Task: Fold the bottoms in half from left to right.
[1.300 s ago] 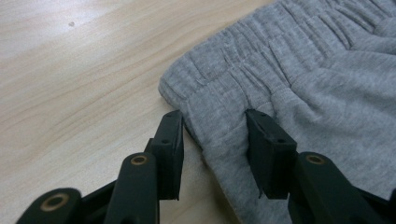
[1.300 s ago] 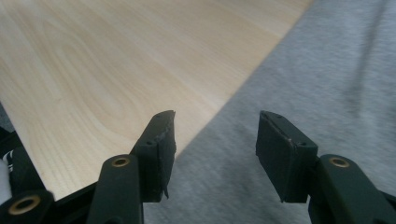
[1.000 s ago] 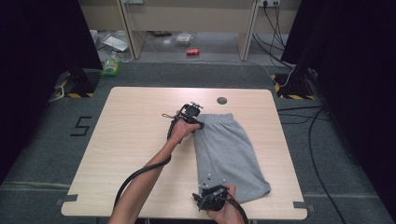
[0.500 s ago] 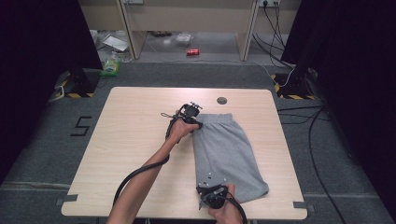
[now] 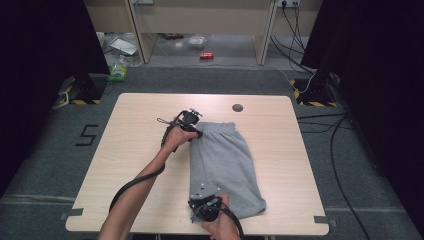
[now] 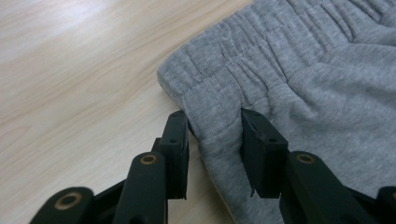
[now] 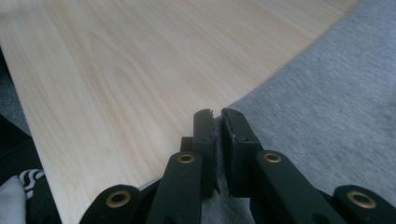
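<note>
Grey shorts (image 5: 225,160) lie folded lengthwise on the wooden table (image 5: 140,150), waistband at the far end. My left gripper (image 5: 196,131) is at the waistband's left corner. In the left gripper view its jaws (image 6: 215,123) have just been closing and pinch a fold of the elastic waistband (image 6: 303,70). My right gripper (image 5: 201,196) is at the near left corner of the shorts. In the right gripper view its jaws (image 7: 217,114) stand almost together on the thin hem edge of the shorts (image 7: 327,93).
A round cable hole (image 5: 237,107) sits in the table beyond the shorts. The near table edge (image 5: 150,231) runs just behind my right hand. A red can (image 5: 206,55) and cables (image 5: 320,125) lie on the floor.
Both grippers have shifted to the left along the table. The right gripper's jaws have closed on the hem corner, and the left jaws have narrowed on the waistband.
</note>
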{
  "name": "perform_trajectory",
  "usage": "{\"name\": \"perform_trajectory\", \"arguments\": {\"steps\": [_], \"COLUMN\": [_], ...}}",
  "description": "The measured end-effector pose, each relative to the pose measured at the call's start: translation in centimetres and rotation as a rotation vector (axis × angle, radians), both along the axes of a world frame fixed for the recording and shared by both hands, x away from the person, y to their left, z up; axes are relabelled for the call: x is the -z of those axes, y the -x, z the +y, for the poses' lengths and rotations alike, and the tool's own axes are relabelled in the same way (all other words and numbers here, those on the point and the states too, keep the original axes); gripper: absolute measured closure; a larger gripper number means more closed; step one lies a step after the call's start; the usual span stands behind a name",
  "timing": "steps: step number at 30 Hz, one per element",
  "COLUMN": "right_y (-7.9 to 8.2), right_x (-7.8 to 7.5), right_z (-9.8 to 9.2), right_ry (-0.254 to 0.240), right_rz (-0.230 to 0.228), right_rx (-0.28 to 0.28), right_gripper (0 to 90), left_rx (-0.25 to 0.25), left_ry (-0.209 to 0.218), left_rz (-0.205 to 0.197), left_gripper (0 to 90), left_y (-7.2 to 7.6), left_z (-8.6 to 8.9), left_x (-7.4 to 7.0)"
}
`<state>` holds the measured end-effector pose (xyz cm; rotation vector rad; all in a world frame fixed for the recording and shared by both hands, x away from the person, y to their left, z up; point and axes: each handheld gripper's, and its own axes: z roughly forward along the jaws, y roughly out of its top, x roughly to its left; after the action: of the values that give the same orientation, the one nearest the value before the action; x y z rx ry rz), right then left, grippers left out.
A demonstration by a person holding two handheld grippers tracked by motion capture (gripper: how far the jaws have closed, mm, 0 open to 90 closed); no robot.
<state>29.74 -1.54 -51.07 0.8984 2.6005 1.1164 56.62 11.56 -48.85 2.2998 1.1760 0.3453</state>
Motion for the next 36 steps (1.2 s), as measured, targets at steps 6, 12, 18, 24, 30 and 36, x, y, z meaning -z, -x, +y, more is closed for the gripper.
{"name": "perform_trajectory", "arguments": {"steps": [6, 12, 18, 24, 30, 36], "right_y": [-0.1, -0.3, -0.2, 0.2, 0.3, 1.9], "right_x": [0.1, 0.2, 0.3, -0.2, -1.0, -0.1], "right_z": [2.6, 4.8, 5.5, 5.4, 4.9, 5.4], "right_ry": [-0.015, -0.026, -0.037, -0.063, -0.029, 0.021], "right_rz": [0.010, 0.020, 0.030, 0.043, -0.013, -0.022], "right_rx": [-0.038, -0.067, -0.069, -0.067, -0.081, -0.131], "right_gripper": [84.9, 84.9, 83.1, 72.9, 72.3, 71.8], "left_rx": [0.015, 0.012, -0.001, -0.010, -0.024, -0.029], "left_ry": [-0.011, -0.026, -0.008, -0.004, 0.021, 0.009], "left_rz": [0.010, 0.014, 0.020, 0.016, 0.034, 0.034], "left_gripper": [63.4, 63.6, 63.2, 62.6, 62.1, 61.8], "left_y": [0.2, 0.2, 0.3, 0.3, 0.2, 0.2], "left_z": [2.1, 3.8, 4.2, 4.1, 4.4, 4.2], "left_x": [-0.1, -0.2, 0.1, 0.2, 0.3, 0.2]}}
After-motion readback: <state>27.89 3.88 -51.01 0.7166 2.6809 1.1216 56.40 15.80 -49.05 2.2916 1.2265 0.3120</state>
